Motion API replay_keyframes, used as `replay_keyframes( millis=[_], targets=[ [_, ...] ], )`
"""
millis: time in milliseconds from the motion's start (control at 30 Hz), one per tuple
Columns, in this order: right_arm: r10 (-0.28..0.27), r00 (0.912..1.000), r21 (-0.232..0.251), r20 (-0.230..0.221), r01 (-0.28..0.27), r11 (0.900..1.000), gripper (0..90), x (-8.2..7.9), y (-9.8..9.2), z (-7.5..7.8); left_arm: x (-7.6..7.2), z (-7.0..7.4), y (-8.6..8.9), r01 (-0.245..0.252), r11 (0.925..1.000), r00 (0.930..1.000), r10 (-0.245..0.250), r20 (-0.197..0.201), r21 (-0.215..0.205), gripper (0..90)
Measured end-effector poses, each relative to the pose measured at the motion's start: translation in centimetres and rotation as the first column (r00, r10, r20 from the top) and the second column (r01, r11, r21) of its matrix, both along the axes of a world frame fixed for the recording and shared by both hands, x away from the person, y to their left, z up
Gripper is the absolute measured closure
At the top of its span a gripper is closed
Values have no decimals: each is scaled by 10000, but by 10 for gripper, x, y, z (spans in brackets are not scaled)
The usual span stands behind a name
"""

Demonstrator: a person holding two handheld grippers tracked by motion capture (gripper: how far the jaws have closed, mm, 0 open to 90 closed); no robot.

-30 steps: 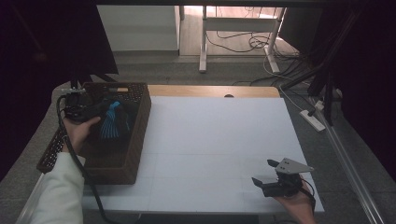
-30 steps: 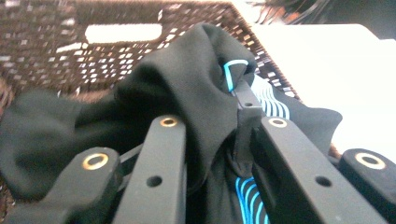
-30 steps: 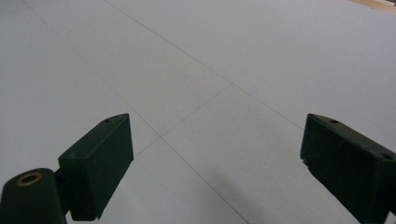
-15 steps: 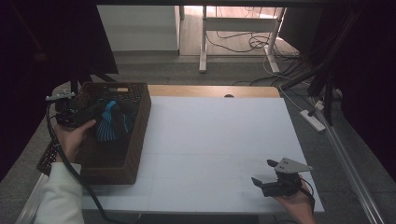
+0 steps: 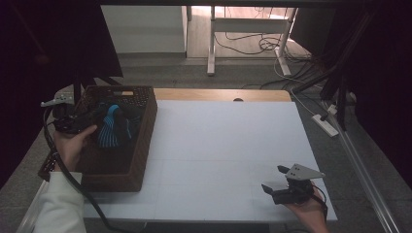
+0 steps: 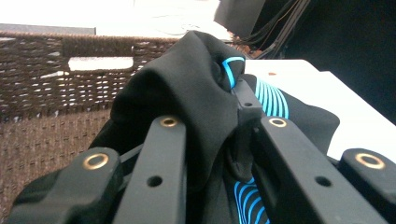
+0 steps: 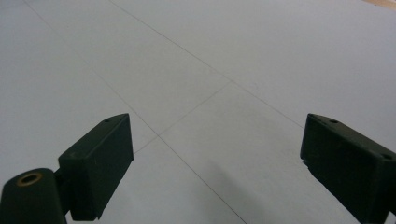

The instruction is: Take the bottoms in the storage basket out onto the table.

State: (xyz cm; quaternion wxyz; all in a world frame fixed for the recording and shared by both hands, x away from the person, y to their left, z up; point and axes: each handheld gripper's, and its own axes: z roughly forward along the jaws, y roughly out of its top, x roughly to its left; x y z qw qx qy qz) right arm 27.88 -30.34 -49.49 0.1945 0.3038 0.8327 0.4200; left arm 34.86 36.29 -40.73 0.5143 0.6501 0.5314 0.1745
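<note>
- Left hand-held gripper (image 5: pixel 92 124) clamped on a black garment with blue stripes (image 5: pixel 112 127), lifted above the wicker basket (image 5: pixel 145 141); a lift-out step, by the look of it
- Next: carry it right onto the white surface (image 5: pixel 223 145)
- Garment bunched, hanging downward; long axis unclear
- Right hand-held gripper (image 7: pixel 215 163) wide open, empty, low over the surface

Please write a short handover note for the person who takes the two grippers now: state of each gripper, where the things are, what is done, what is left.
Left gripper: shut on the black garment with blue stripes, held over the wicker basket at the table's left edge.
Right gripper: open, holding nothing, low over the white table near its front right corner.
Done: garment gripped, partly raised.
Left: probably carry it out to the table; this is a guess.
</note>
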Motion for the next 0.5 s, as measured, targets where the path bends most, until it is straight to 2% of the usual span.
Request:
replay_keyframes(
  millis=[200,500],
  targets=[
    [-2,10000,-25,-19,2,10000,94,0,0,0,-3,6,-4,253,9994,9994,-247,245,-238,786],
    [29,10000,-99,1,-29,9999,95,0,1,0,-9,15,-10,409,9990,9976,-398,570,-184,785]
  ],
)
